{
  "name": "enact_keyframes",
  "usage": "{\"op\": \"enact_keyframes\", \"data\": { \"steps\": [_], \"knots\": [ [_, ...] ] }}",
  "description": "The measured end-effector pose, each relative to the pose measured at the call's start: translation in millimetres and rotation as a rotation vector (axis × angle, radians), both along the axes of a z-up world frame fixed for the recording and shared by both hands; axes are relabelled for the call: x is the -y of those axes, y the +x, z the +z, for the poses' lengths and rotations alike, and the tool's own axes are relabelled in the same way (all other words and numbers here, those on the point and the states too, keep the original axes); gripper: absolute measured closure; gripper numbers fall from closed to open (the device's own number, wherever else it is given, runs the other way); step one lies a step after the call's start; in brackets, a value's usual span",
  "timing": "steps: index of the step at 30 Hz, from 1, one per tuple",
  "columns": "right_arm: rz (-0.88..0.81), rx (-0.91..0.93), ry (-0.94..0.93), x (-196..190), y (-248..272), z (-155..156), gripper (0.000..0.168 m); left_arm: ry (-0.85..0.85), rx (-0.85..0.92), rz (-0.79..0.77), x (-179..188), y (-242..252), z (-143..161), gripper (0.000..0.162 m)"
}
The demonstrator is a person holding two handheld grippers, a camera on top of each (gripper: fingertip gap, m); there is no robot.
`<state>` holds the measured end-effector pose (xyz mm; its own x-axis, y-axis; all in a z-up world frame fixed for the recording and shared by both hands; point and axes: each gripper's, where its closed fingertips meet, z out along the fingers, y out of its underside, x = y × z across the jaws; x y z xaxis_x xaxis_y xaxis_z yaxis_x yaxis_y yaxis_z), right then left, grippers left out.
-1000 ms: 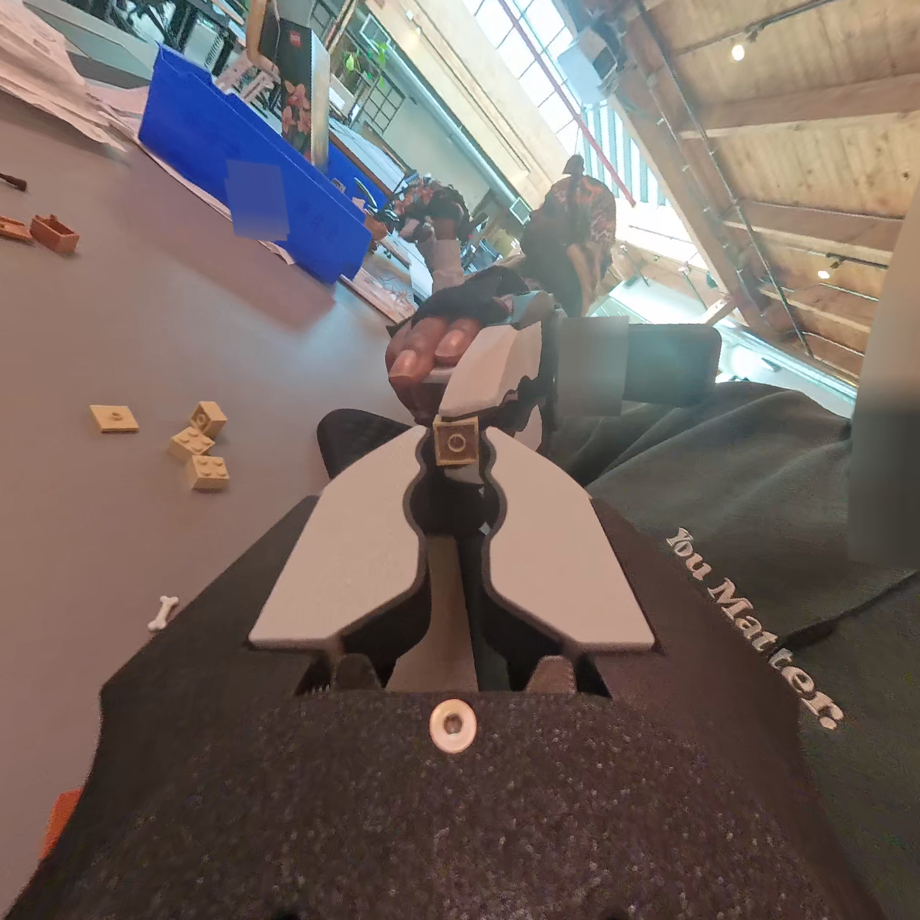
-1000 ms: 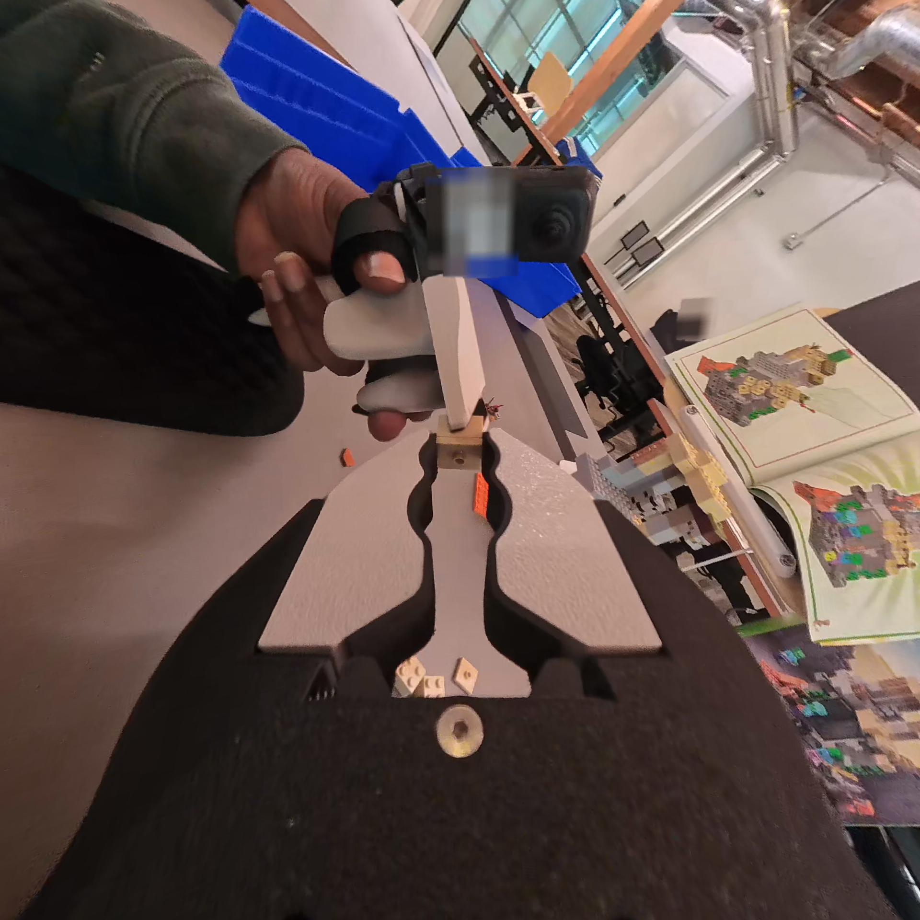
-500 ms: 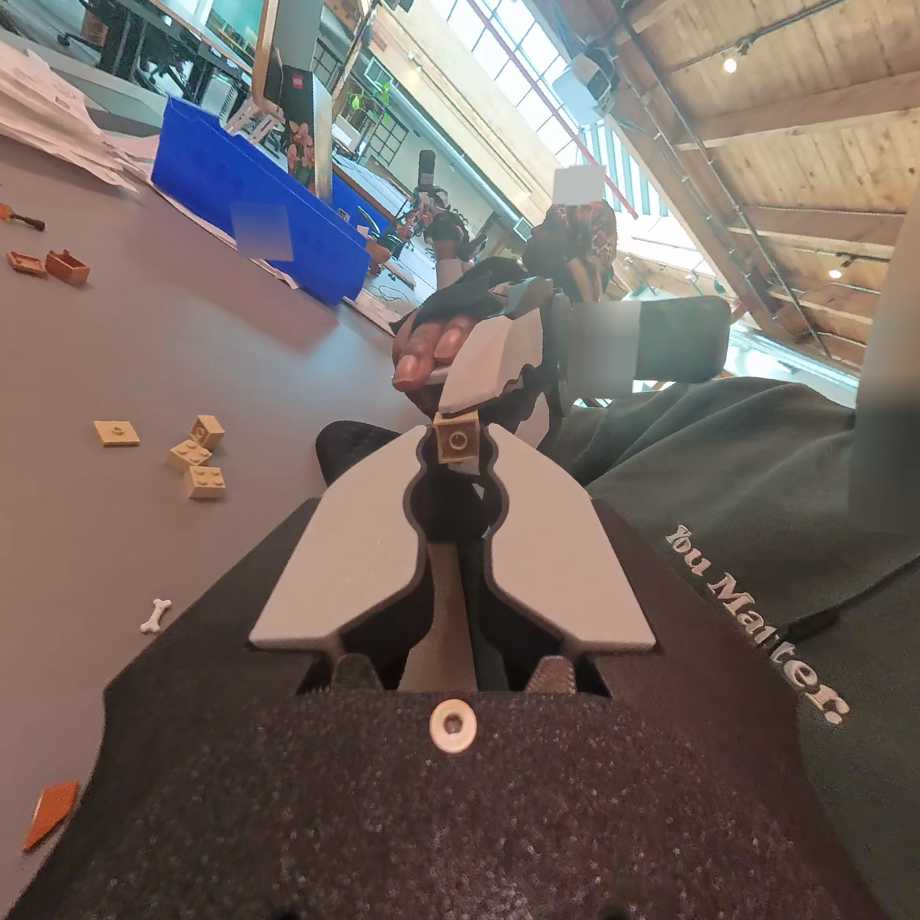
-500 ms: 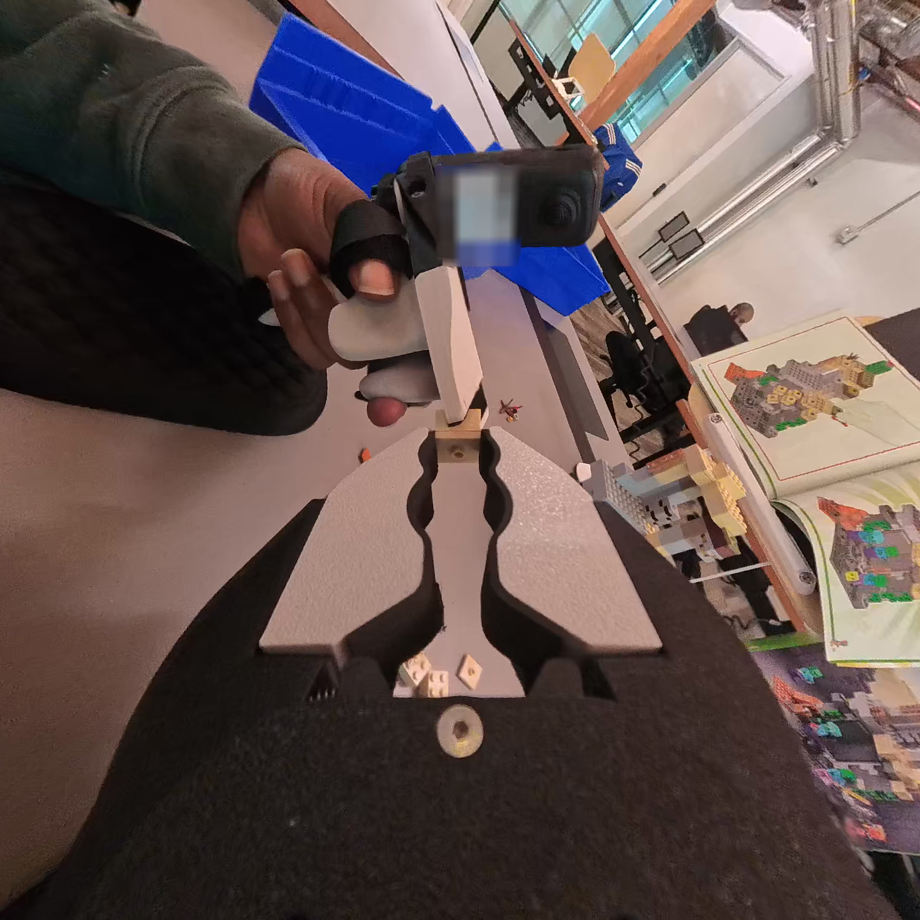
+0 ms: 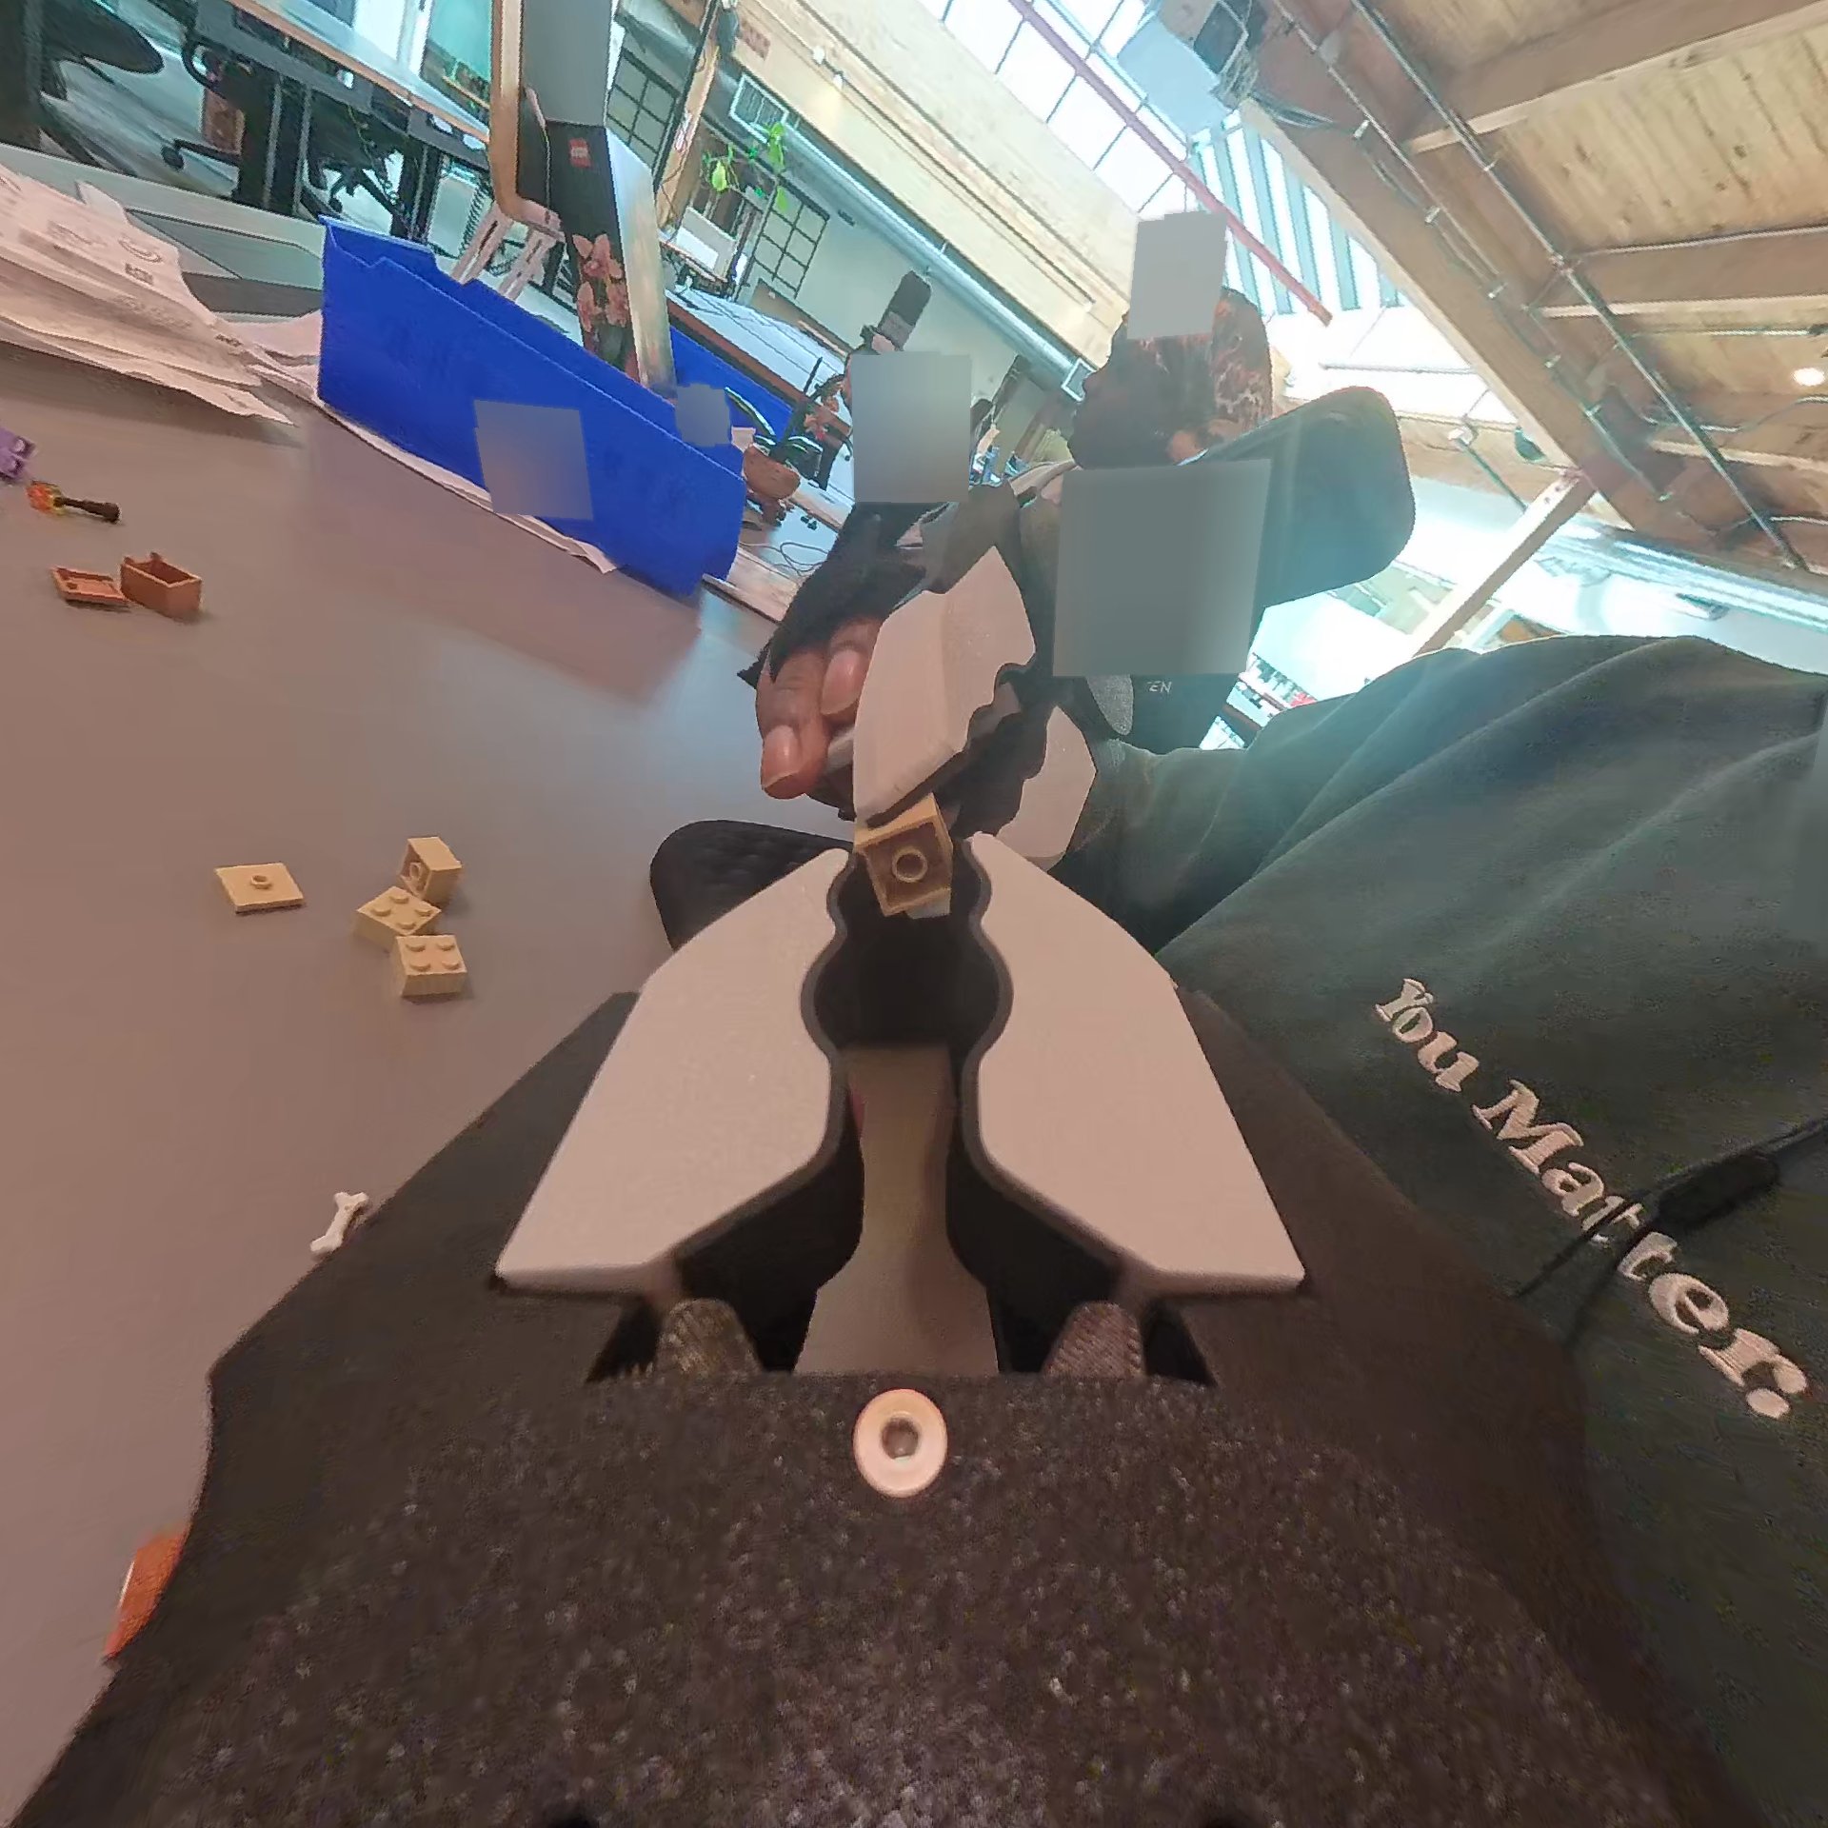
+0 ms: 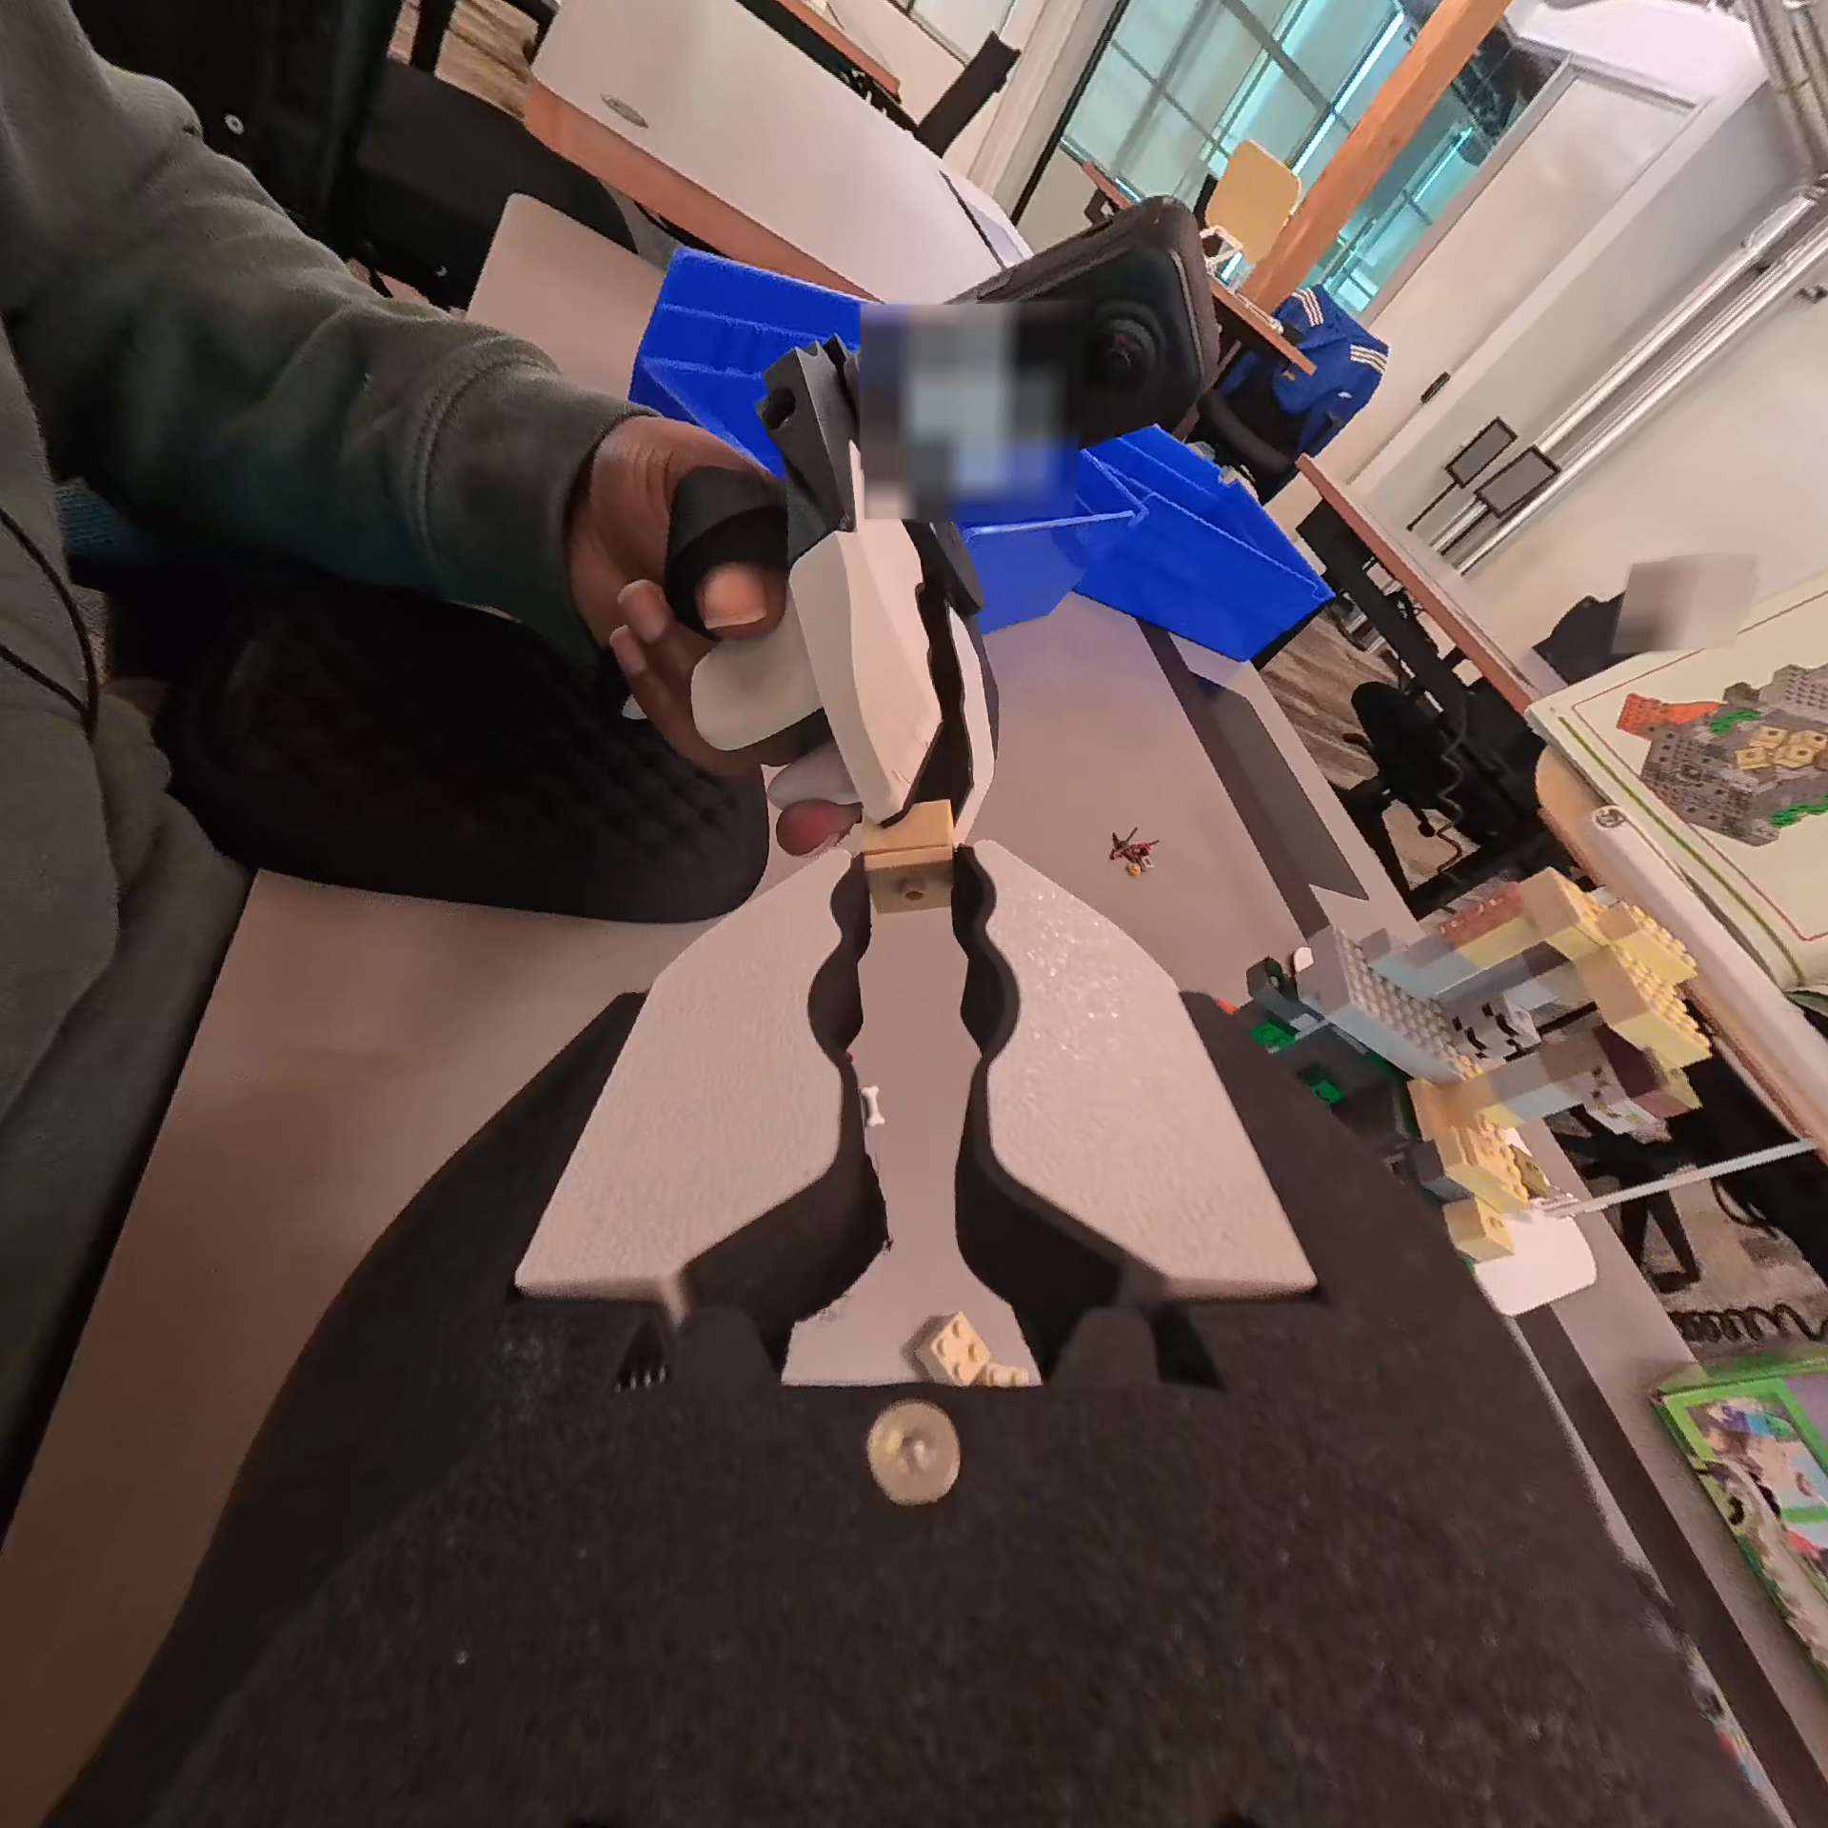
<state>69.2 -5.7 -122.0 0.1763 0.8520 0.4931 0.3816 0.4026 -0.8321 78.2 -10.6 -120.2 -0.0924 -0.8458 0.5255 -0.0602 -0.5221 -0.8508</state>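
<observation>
Above the desk [image 5: 415, 692], our left tool [image 5: 905, 870] and right tool [image 6: 910, 875] each pinched a tan brick [image 5: 905, 868], tips meeting.

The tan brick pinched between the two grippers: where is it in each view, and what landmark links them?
Left wrist view: tan brick just above centre, at the left gripper tips.
Right wrist view: tan brick just above centre, at the right gripper tips.
Shared landmark: blue bin on the table behind.
</observation>
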Motion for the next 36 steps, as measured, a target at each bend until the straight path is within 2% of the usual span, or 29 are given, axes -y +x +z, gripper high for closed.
{"op": "enact_keyframes", "data": {
  "steps": [1,3,6,11,14,18,20,22,24,27,29,33,36],
  "knots": [
    [-0.010,0.002,0.000,-1,4,0,0.151,0.000,0.002,0.003,-1,0,0,0.146],
    [-0.055,-0.036,-0.048,-11,29,4,0.152,-0.020,0.089,0.122,-28,-32,15,0.146],
    [-0.084,0.012,-0.067,-8,42,-10,0.152,0.122,-0.066,0.189,-29,-53,-4,0.146],
    [-0.094,0.003,-0.107,-18,32,-14,0.152,0.134,-0.105,0.242,-38,-60,-6,0.146],
    [-0.100,0.002,-0.153,-24,28,-20,0.152,0.213,-0.211,0.367,-53,-84,-6,0.146],
    [-0.109,-0.010,-0.221,-28,25,-32,0.152,0.331,-0.490,0.625,-83,-162,-4,0.146],
    [-0.109,-0.015,-0.243,-28,25,-38,0.152,0.381,-0.705,0.792,-98,-224,-4,0.146],
    [-0.100,-0.016,-0.266,-26,23,-44,0.152,0.371,-0.971,0.889,-105,-287,-16,0.146],
    [-0.092,-0.014,-0.284,-25,21,-48,0.152,0.283,-1.155,0.884,-101,-328,-35,0.146],
    [-0.084,-0.003,-0.294,-23,18,-50,0.152,0.218,-1.278,0.872,-99,-358,-58,0.146],
    [-0.084,0.006,-0.296,-22,17,-52,0.152,0.205,-1.317,0.858,-98,-362,-69,0.142],
    [-0.090,0.013,-0.306,-21,19,-55,0.152,0.240,-1.354,0.858,-101,-361,-79,0.123],
    [-0.091,0.011,-0.319,-19,19,-57,0.152,0.304,-1.307,0.865,-104,-347,-75,0.121]
  ]
}}
